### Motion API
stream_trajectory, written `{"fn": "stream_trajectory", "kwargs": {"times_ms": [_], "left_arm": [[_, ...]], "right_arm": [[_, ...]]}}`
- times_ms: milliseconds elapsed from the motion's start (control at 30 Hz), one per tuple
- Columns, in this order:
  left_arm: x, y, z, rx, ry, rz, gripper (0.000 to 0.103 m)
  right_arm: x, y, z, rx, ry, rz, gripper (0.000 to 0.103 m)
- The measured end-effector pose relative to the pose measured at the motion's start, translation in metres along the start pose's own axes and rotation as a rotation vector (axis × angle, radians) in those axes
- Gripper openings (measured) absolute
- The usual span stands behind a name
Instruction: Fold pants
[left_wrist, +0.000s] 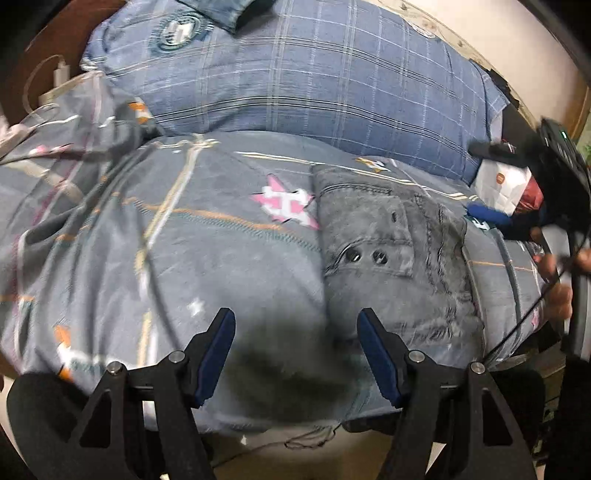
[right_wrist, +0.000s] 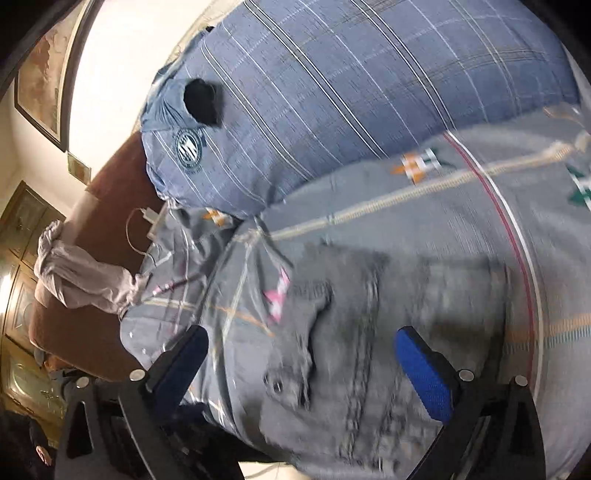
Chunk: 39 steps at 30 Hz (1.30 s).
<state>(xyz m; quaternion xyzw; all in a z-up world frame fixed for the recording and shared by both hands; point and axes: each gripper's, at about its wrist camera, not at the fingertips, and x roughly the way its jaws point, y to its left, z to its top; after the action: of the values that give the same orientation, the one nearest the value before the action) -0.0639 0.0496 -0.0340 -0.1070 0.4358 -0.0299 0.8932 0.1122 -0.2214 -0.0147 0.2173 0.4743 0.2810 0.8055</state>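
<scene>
Grey jeans (left_wrist: 391, 254) lie folded in a compact stack on the grey patterned bedsheet (left_wrist: 207, 258), pocket and rivets facing up. My left gripper (left_wrist: 295, 325) is open and empty, hovering over the near left edge of the jeans. The right gripper's body (left_wrist: 554, 177) shows at the far right of the left wrist view, held by a hand. In the right wrist view the jeans (right_wrist: 369, 350) lie blurred below my right gripper (right_wrist: 299, 350), which is open and empty above them.
A blue plaid pillow (left_wrist: 314, 85) lies behind the jeans. A white charger and cable (left_wrist: 59, 77) sit at the far left. A white box and red and blue items (left_wrist: 506, 188) lie at the right. A brown headboard (right_wrist: 110, 206) and a crumpled light cloth (right_wrist: 81, 273) are at the bed's end.
</scene>
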Motion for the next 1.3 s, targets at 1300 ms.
{"fn": "stream_trajectory", "kwargs": {"times_ms": [1300], "left_arm": [[-0.018,0.007,-0.026,-0.106,0.076,-0.008,0.080]], "right_arm": [[0.023,-0.041,-0.072,0.073,0.084,0.007,0.103]]}}
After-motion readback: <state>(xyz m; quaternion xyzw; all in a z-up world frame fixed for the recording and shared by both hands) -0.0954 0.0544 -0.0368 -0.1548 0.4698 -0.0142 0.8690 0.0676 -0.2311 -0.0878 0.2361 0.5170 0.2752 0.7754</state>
